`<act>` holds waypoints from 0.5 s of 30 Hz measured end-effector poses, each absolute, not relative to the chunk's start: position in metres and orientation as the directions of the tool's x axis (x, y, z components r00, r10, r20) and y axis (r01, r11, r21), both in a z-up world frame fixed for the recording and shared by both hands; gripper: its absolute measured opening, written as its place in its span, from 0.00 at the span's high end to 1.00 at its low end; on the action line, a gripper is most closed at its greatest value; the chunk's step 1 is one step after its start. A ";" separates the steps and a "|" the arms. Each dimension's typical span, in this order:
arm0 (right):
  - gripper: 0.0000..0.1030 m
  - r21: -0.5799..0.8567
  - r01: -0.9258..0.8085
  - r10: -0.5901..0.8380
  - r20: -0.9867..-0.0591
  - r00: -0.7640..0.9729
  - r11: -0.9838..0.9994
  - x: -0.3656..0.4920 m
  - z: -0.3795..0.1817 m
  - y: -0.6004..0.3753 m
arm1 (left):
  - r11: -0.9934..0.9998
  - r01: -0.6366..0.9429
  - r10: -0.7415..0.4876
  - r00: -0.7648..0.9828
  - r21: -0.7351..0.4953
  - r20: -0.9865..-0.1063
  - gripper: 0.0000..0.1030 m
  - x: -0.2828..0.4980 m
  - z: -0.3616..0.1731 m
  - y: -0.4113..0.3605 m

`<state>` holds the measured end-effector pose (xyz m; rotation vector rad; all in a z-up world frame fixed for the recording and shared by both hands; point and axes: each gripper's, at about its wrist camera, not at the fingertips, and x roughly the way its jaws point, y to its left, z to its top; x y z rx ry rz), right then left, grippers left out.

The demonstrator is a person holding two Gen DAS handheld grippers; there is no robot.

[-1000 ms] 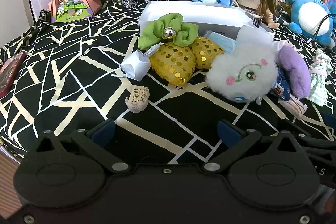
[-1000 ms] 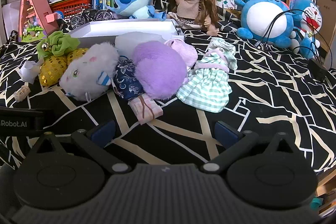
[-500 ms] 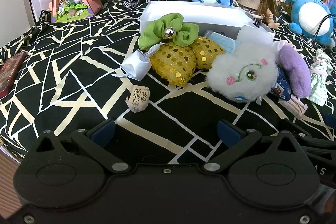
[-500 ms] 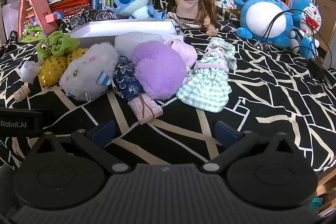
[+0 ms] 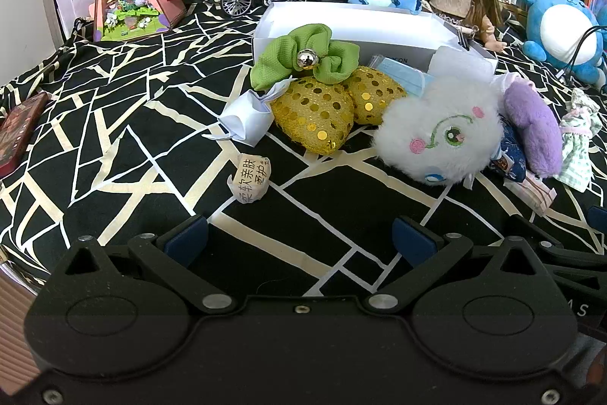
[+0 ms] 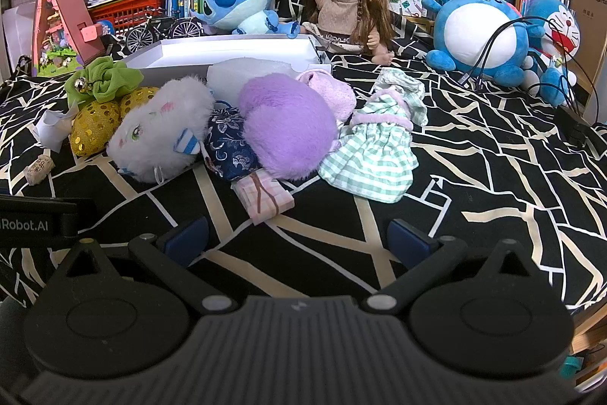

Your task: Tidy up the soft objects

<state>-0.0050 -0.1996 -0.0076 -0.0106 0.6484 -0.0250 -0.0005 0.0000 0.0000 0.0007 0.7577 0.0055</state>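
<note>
**Op:** Two grippers, both released and holding nothing. My left gripper (image 5: 299, 238) and right gripper (image 6: 297, 236) hover low over the black patterned cloth (image 5: 114, 124), jaws spread wide.

**Obs:** Where is the pile?

**Op:** Take the white box (image 5: 353, 25) as the mark. All the soft things lie heaped against its near wall, between the box and my grippers. The white plush (image 5: 440, 135) sits just in front of the box's right end, touching the gold sequin strawberries (image 5: 315, 120) on its left and the purple plush (image 5: 535, 128) on its right.

**Obs:** Which hand is nearer?

**Op:** I judge the left is better placed for the white plush: it lies ahead and slightly right of that gripper, its long axis running across my line of reach. The right gripper faces the purple plush (image 6: 284, 128) and the green checked doll dress (image 6: 371, 154) more squarely.

**Obs:** Anything one camera misses?

**Op:** The right view shows the inside of the box looking bare, and a pink checked packet (image 6: 263, 198) whole; the left shows only the box's outer wall, but gives the small printed wrapper (image 5: 252, 183) clearly.
</note>
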 end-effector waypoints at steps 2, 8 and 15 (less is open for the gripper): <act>0.00 -0.018 0.020 -0.027 -0.603 0.797 1.000 -0.005 -0.008 -0.200 | 1.000 -0.010 0.010 0.728 0.004 -0.686 0.00 -0.002 -0.001 0.003; 0.00 -0.014 0.015 -0.020 -0.598 0.801 1.000 -0.002 -0.009 -0.198 | 1.000 -0.001 0.005 0.731 0.006 -0.683 0.00 -0.004 0.001 0.010; 0.00 -0.004 0.004 -0.006 -0.565 0.825 1.000 -0.010 -0.012 -0.203 | 1.000 0.027 -0.015 0.764 0.008 -0.645 0.00 -0.004 -0.007 0.011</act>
